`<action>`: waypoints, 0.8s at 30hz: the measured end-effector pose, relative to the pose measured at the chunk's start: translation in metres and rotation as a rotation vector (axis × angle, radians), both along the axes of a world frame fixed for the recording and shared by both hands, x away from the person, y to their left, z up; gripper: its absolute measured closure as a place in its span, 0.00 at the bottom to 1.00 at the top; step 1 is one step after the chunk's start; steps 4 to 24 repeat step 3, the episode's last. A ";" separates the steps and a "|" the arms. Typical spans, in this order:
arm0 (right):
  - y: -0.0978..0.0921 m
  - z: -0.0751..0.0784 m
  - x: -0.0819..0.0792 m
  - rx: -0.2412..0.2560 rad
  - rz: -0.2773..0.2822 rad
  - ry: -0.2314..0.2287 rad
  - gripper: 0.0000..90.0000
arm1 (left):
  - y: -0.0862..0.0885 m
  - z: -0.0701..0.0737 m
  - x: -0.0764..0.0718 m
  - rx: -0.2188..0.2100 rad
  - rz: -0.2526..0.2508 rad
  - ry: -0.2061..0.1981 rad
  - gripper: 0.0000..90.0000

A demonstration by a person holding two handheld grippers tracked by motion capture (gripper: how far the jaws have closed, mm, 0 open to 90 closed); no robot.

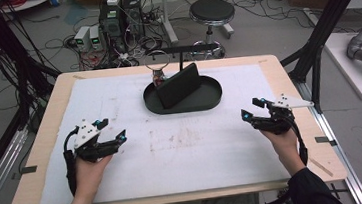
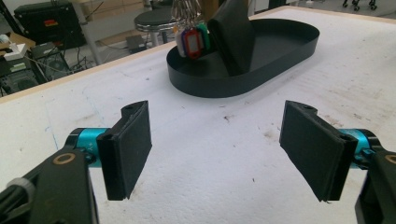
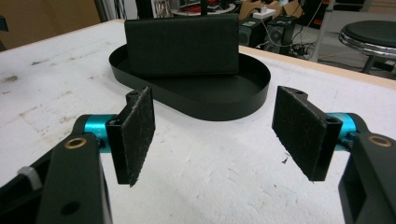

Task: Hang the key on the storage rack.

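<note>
Both tools, left (image 1: 112, 129) and right (image 1: 251, 109), hover with jaws apart over the table (image 1: 126, 182), flanking a black tray (image 1: 208, 101) holding keys (image 2: 190, 41).

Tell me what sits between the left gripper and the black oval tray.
Nothing: between the left gripper and the black oval tray there is only bare white mat, stained in spots. The high view and the left gripper view both show this.

Both hands rest low and well apart, left gripper (image 1: 106, 132) and right gripper (image 1: 251, 109) each with fingers (image 2: 128, 149) spread wide, holding nothing.
</note>
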State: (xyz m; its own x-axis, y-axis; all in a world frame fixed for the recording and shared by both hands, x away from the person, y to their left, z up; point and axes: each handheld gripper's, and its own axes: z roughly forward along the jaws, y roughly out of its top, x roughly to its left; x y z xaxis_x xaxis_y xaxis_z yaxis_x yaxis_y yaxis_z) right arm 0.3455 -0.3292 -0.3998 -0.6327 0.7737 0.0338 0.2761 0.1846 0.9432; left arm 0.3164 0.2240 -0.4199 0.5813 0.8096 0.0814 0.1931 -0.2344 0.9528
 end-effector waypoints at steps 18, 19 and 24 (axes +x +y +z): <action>0.000 0.000 -0.001 -0.002 -0.001 0.002 0.34 | 0.000 -0.001 0.002 0.000 0.006 0.005 0.28; 0.000 0.000 -0.001 -0.002 -0.001 0.002 0.34 | 0.000 -0.001 0.002 0.000 0.006 0.005 0.28; 0.000 0.000 -0.001 -0.002 -0.001 0.002 0.34 | 0.000 -0.001 0.002 0.000 0.006 0.005 0.28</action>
